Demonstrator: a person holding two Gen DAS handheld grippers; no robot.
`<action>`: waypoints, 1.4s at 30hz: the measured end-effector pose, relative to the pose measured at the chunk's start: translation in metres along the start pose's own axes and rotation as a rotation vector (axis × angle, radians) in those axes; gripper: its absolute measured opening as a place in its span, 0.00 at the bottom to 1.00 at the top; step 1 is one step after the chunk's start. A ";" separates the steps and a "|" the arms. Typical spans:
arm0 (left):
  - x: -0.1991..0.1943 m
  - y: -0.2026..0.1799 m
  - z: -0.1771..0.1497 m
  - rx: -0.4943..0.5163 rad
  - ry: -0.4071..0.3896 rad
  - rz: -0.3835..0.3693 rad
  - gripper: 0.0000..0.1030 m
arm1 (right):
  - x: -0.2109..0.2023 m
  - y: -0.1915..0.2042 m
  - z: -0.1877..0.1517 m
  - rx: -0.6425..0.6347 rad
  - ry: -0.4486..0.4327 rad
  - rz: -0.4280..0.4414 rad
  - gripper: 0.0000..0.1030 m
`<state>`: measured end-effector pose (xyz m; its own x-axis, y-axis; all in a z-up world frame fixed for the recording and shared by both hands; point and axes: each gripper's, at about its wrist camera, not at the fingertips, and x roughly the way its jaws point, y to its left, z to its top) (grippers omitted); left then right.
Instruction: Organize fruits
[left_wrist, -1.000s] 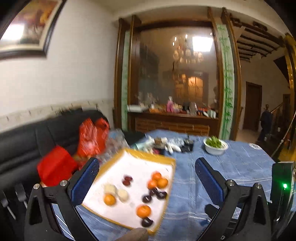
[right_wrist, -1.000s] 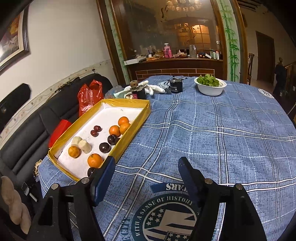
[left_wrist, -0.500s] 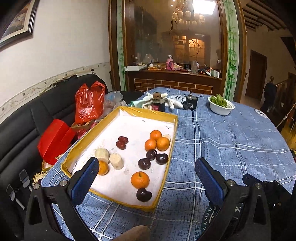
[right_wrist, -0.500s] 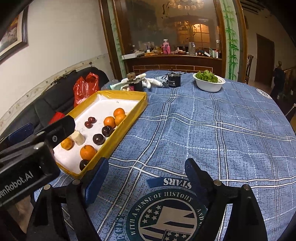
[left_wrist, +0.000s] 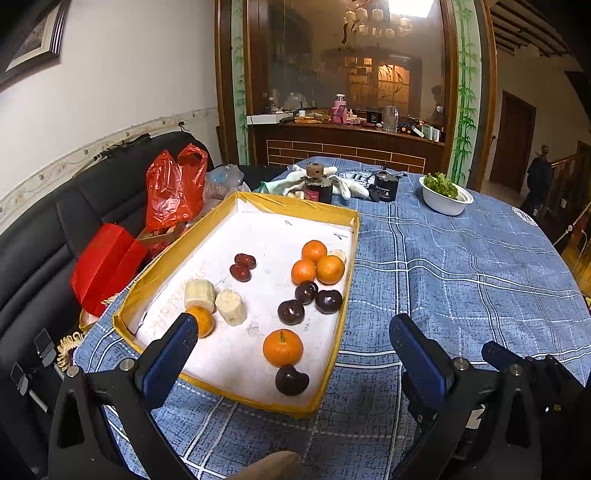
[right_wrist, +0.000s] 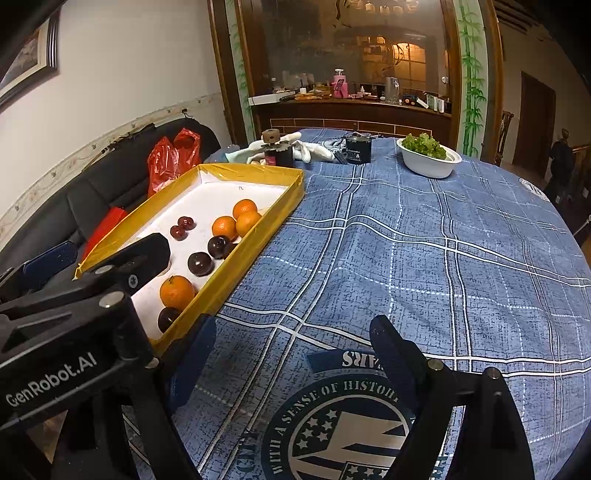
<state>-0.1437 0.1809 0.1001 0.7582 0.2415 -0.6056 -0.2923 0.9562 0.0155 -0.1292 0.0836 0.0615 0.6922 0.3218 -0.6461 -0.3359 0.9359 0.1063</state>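
A yellow-rimmed white tray (left_wrist: 352, 236) (right_wrist: 258, 240) lies on the blue checked tablecloth. It holds several oranges, the nearest one (left_wrist: 283, 348) (right_wrist: 176, 292), several dark plums (left_wrist: 291, 379), two red fruits (left_wrist: 243, 266) and two banana pieces (left_wrist: 230, 307). My left gripper (left_wrist: 291, 354) is open and empty, hovering over the tray's near end. It also shows in the right wrist view (right_wrist: 92, 291) at the left. My right gripper (right_wrist: 291, 354) is open and empty above the tablecloth, right of the tray.
A white bowl of greens (left_wrist: 445, 195) (right_wrist: 428, 157), a dark jar (left_wrist: 386, 188), a small brown-topped pot (left_wrist: 317, 184) and white cloths stand at the table's far side. A black sofa with red bags (left_wrist: 173, 188) is left of the table.
My left gripper has tilted down and moved in over the tray's near end. My right gripper has shifted slightly; the left gripper now fills its lower left view.
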 end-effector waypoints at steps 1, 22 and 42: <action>0.001 0.000 0.001 0.000 0.004 -0.001 1.00 | 0.001 0.000 0.000 0.000 0.002 -0.001 0.87; 0.010 -0.004 -0.004 0.006 0.051 -0.032 1.00 | 0.004 -0.003 -0.003 0.005 0.017 -0.008 0.88; 0.014 -0.006 -0.009 0.001 0.077 -0.042 1.00 | 0.007 -0.002 -0.003 0.000 0.024 -0.016 0.88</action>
<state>-0.1367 0.1774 0.0847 0.7230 0.1875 -0.6649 -0.2599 0.9656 -0.0103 -0.1256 0.0831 0.0548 0.6821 0.3032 -0.6655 -0.3248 0.9409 0.0958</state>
